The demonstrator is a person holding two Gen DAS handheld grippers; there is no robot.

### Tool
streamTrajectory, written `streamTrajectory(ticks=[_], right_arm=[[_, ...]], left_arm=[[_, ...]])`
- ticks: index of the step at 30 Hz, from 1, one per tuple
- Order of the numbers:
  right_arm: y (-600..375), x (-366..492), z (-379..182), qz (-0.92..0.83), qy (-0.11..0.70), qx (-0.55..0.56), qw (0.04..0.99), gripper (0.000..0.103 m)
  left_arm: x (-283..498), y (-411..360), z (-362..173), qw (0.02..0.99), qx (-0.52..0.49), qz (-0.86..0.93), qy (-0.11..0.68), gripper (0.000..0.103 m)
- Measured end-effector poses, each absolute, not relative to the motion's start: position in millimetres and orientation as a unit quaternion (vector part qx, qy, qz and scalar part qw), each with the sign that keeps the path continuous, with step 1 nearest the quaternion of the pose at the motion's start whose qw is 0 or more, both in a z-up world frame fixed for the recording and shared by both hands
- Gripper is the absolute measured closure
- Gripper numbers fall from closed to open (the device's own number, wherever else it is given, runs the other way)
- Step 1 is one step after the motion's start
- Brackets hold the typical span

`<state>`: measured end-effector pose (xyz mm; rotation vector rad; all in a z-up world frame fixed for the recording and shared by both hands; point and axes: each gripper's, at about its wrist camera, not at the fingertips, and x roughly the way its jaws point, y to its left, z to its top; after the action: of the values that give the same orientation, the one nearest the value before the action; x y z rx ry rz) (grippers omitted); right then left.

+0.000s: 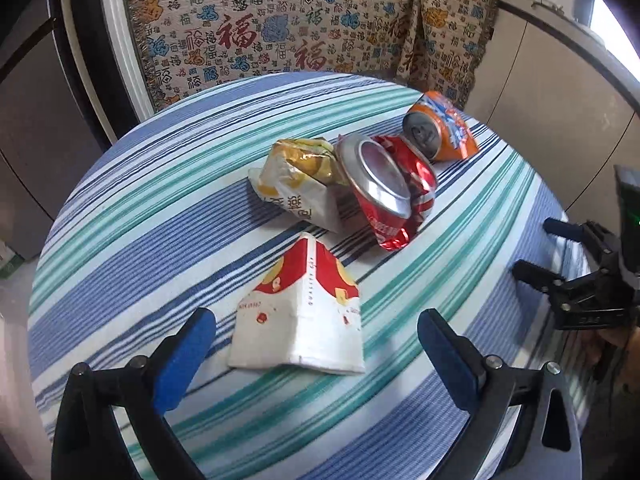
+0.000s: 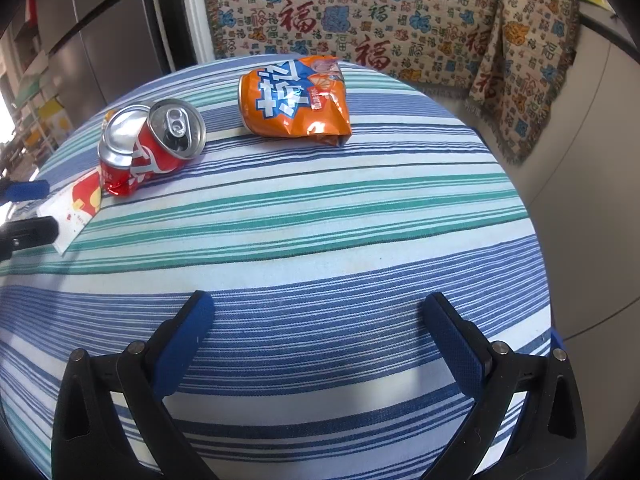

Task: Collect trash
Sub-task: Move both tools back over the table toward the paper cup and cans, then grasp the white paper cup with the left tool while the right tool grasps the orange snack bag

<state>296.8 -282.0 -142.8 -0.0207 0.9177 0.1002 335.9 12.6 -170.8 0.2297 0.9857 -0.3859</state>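
Note:
Trash lies on a round striped tablecloth [image 1: 120,208]. A flattened red-and-white paper cup [image 1: 300,316] sits between the spread fingers of my open left gripper [image 1: 316,316], near their tips. Behind it are a crumpled yellow-and-white wrapper [image 1: 296,184], a crushed red can [image 1: 388,192] and a crushed orange can [image 1: 440,128]. My right gripper [image 2: 320,312] is open over bare cloth [image 2: 320,240], well short of the orange can [image 2: 294,98] and the red can [image 2: 152,144]. In the left wrist view the right gripper [image 1: 536,248] shows at the table's right edge.
A patterned fabric with red characters [image 1: 260,28] hangs behind the table, over a bench or sofa. Grey cabinet doors [image 2: 104,32] stand at the left. The table's rim drops off close on the right [image 2: 536,240]. The left gripper's fingers [image 2: 28,228] show at the left edge of the right wrist view.

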Motion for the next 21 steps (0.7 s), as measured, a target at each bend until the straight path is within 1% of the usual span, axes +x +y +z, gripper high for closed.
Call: streamTrajectory(ticks=[1, 2, 3, 4, 5, 6, 7, 8, 10, 15, 16, 18, 19, 20, 21], right_arm=[[-282, 296, -143, 0.048, 0.443, -0.010, 0.895, 0.000], [-282, 296, -143, 0.048, 0.443, -0.010, 0.895, 0.000], [-282, 296, -143, 0.049, 0.443, -0.010, 0.895, 0.000], [-282, 297, -143, 0.049, 0.443, -0.010, 0.895, 0.000], [-282, 296, -143, 0.049, 0.443, -0.010, 0.895, 0.000], [-282, 296, -143, 0.049, 0.443, -0.010, 0.895, 0.000], [-282, 297, -143, 0.049, 0.443, -0.010, 0.895, 0.000], [-282, 296, -143, 0.049, 0.443, -0.010, 0.895, 0.000], [-283, 297, -143, 0.049, 0.443, -0.010, 0.895, 0.000], [-283, 296, -143, 0.050, 0.443, -0.010, 0.895, 0.000], [-283, 296, -143, 0.050, 0.443, -0.010, 0.895, 0.000], [-283, 296, -143, 0.050, 0.443, -0.010, 0.895, 0.000], [-283, 296, -143, 0.050, 0.443, -0.010, 0.895, 0.000], [-283, 296, -143, 0.050, 0.443, -0.010, 0.895, 0.000], [-283, 296, -143, 0.050, 0.443, -0.010, 0.895, 0.000]], left_arm=[[339, 10, -174, 0.857, 0.128, -0.174, 0.467, 0.007], [340, 9, -177, 0.857, 0.137, -0.173, 0.466, 0.026], [341, 7, -180, 0.854, 0.143, -0.175, 0.468, 0.040], [339, 7, -181, 0.856, 0.144, -0.178, 0.463, 0.045], [336, 7, -181, 0.857, 0.145, -0.180, 0.461, 0.055], [333, 6, -181, 0.860, 0.148, -0.177, 0.456, 0.061], [328, 6, -181, 0.862, 0.151, -0.170, 0.452, 0.071], [323, 8, -181, 0.864, 0.148, -0.165, 0.452, 0.078], [313, 13, -178, 0.866, 0.125, -0.160, 0.457, 0.083], [270, 13, -173, 0.878, 0.081, -0.134, 0.453, 0.084], [262, 12, -173, 0.881, 0.071, -0.129, 0.450, 0.080], [254, 11, -172, 0.888, 0.059, -0.118, 0.441, 0.064], [253, 11, -172, 0.891, 0.059, -0.113, 0.435, 0.050], [252, 10, -173, 0.895, 0.062, -0.108, 0.429, 0.044], [253, 9, -175, 0.897, 0.066, -0.103, 0.426, 0.044]])
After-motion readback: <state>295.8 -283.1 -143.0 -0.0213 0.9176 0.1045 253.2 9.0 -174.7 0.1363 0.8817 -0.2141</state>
